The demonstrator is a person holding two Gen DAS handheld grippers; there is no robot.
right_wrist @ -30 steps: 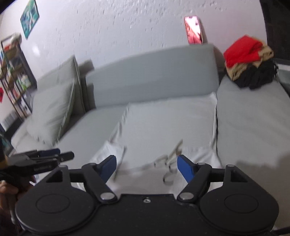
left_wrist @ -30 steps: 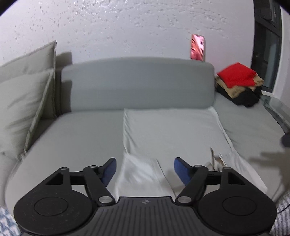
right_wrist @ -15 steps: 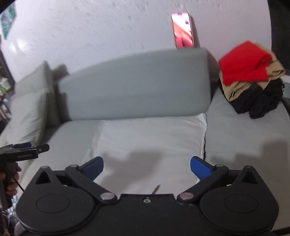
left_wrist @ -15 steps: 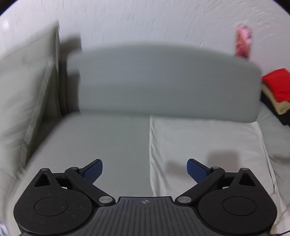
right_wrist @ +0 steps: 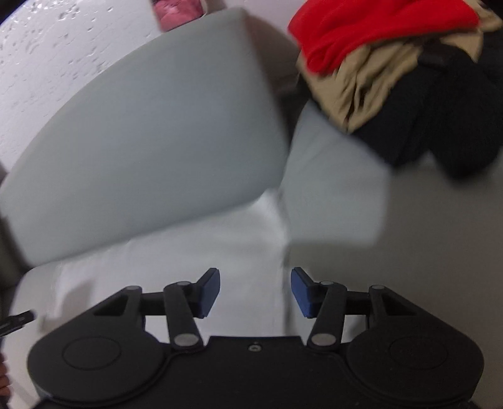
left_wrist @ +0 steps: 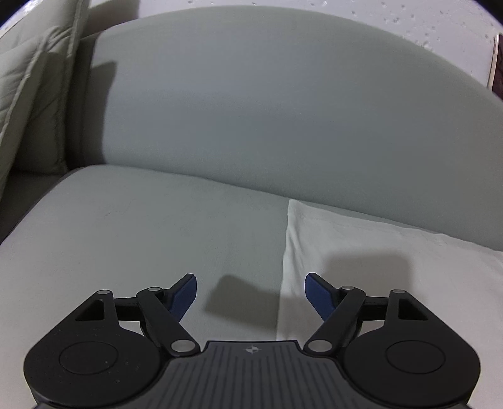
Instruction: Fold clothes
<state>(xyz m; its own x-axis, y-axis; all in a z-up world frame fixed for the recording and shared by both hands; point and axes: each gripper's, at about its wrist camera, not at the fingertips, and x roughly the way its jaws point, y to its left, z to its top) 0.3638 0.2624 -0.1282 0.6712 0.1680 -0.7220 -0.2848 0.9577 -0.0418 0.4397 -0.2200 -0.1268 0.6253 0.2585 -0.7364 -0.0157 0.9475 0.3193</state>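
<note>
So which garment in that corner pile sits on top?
The red garment: it lies above the tan one, with the black clothes lowest.

Both views now sit much closer to the sofa back than a second ago. Left hand-held gripper [left_wrist: 250,289] has shifted left: the garment [left_wrist: 377,267] edge, earlier left of its jaws, now runs between them, far left corner just ahead. Right hand-held gripper [right_wrist: 255,291] has dropped over the garment's [right_wrist: 204,251] far right corner; the clothes pile [right_wrist: 393,72] looms large upper right. Drawstrings and waistband seen at first are out of view. Both sets of jaws, widest half a second ago, are closing, pads clear of the cloth. Right view is blurred.
</note>
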